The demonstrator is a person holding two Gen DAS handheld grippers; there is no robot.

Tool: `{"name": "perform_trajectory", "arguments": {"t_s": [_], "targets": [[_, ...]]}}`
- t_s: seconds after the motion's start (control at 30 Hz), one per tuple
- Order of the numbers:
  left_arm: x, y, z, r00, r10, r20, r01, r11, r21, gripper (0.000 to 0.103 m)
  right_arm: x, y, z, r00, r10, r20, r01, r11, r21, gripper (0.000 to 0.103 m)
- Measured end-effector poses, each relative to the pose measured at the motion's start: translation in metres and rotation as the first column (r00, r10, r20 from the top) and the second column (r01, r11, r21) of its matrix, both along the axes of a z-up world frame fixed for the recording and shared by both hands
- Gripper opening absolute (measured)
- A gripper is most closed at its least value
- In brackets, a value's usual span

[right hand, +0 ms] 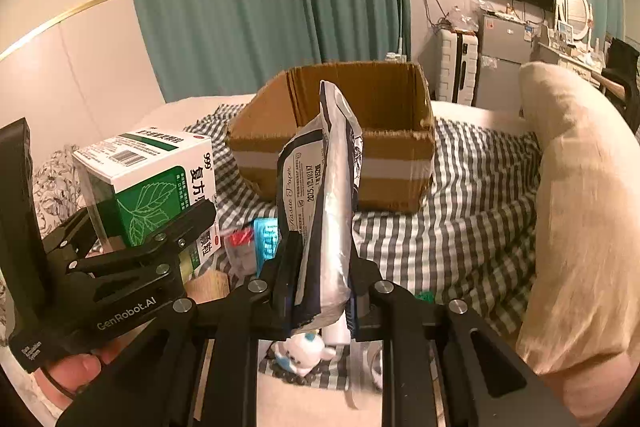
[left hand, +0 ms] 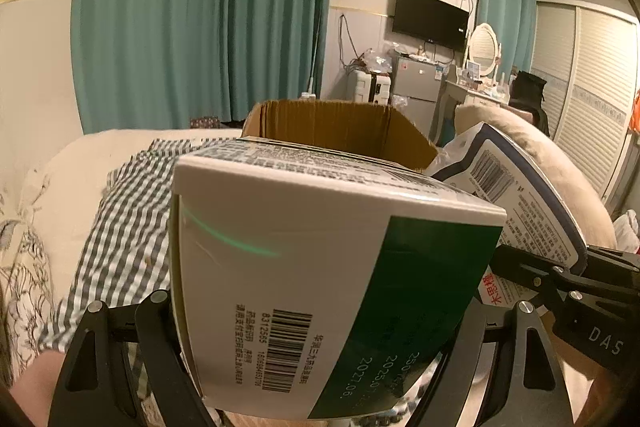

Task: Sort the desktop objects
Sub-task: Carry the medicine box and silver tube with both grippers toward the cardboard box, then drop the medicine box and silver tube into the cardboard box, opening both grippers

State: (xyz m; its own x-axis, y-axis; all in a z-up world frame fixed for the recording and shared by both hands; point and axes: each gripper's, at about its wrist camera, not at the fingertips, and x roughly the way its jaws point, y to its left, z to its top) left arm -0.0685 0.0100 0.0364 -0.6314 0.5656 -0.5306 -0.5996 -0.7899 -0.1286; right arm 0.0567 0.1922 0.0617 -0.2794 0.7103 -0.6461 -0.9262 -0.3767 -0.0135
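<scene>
My left gripper (left hand: 320,323) is shut on a white and green medicine box (left hand: 320,267), held up in the air; it also shows in the right wrist view (right hand: 148,183), with the left gripper (right hand: 152,247) around it. My right gripper (right hand: 320,287) is shut on a white and navy tissue pack (right hand: 324,207), held upright; the pack shows at the right of the left wrist view (left hand: 516,195). An open cardboard box (right hand: 340,131) stands on the checked cloth ahead of both grippers, and its rim shows in the left wrist view (left hand: 340,127).
A grey checked cloth (right hand: 472,211) covers the bed. A large beige pillow (right hand: 580,207) lies at the right. Small items lie below the grippers: a blue packet (right hand: 266,239), a red and clear packet (right hand: 240,247), a white toy figure (right hand: 304,351).
</scene>
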Motion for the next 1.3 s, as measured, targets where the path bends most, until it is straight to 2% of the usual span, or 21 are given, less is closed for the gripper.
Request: {"name": "perform_trajectory", "arguments": {"t_s": [0.3,0.4,0.63,0.97,1.23,1.3], "targets": [[-0.030,0.022,0.028,1.000,-0.001,-0.019,0.002,1.000,0.019,0.085,-0.003,0.026,0.027,1.000,0.012,0.021,-0.013,0.999,0.043,0.018],[-0.043,0.030,0.038,0.998,0.067,-0.020,-0.067,0.997,0.024,0.085,-0.007,0.037,0.040,0.999,0.006,0.034,-0.009,0.998,0.070,0.018],[-0.077,0.052,0.048,0.997,0.073,-0.020,-0.072,0.997,0.027,0.085,-0.018,0.072,0.056,0.998,0.005,0.065,-0.011,0.994,0.105,0.018],[-0.130,0.084,0.024,0.995,0.093,0.023,-0.092,0.996,-0.019,0.085,-0.014,0.148,0.039,0.998,-0.028,0.050,0.025,0.998,0.050,0.018],[-0.172,0.101,-0.001,0.988,0.132,0.077,-0.131,0.991,-0.021,0.085,-0.001,0.199,0.018,0.995,-0.090,0.035,0.090,0.996,0.004,0.018],[-0.178,0.104,-0.005,0.987,0.148,0.069,-0.145,0.989,-0.038,0.087,0.000,0.207,0.013,0.995,-0.093,0.031,0.094,0.996,-0.005,0.021]]}}
